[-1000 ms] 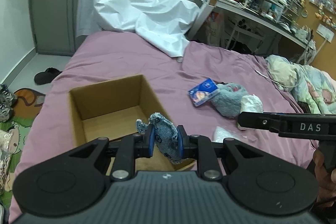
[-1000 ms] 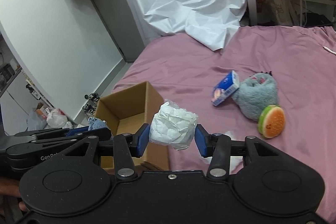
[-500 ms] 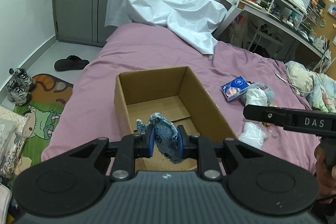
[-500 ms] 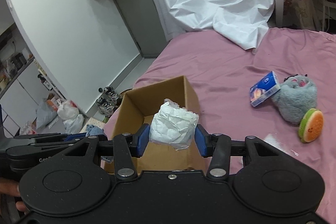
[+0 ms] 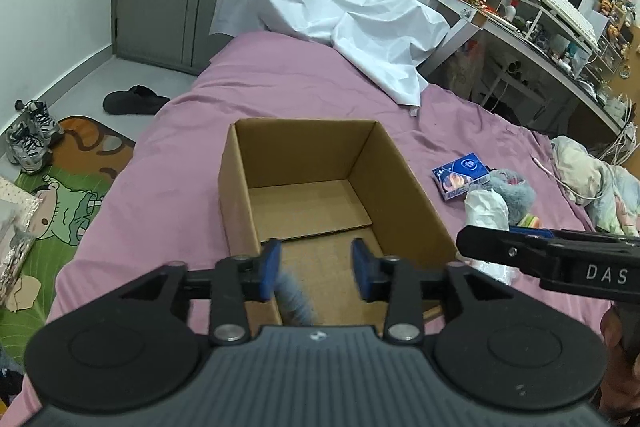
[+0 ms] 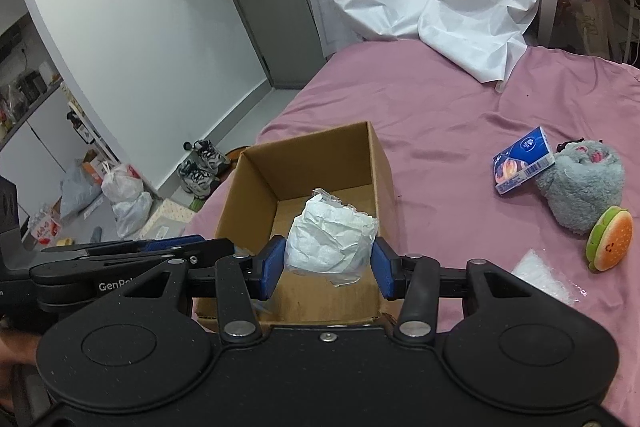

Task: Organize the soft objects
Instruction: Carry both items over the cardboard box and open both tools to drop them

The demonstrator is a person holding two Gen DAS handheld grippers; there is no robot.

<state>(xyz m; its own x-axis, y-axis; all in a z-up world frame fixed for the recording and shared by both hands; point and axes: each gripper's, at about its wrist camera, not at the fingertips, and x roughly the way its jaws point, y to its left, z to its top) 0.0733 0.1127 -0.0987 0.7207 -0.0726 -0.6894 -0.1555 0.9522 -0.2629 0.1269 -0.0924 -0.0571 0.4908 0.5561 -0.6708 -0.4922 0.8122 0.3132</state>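
Observation:
An open cardboard box (image 5: pixel 240 187) (image 6: pixel 380 163) stands on the purple bed. My left gripper (image 5: pixel 316 263) is open over the box's near end. A blue denim soft piece (image 5: pixel 296 297), blurred, is dropping between its fingers into the box. My right gripper (image 6: pixel 330 261) is shut on a crumpled white bundle (image 6: pixel 330 239) and holds it above the box's near edge. It also shows in the left wrist view (image 5: pixel 486 207), at the right of the box.
On the bed to the right of the box lie a blue packet (image 6: pixel 524 161), a grey plush (image 6: pixel 580 187), a burger plush (image 6: pixel 610 239) and a clear plastic bag (image 6: pixel 544 277). A white sheet (image 5: pixel 332 15) drapes the far end. Shoes (image 5: pixel 30 137) sit on the floor at left.
My left gripper has opened and let go of the denim piece, which is falling into the box. Both grippers have moved closer over the box; the right still holds the white bundle.

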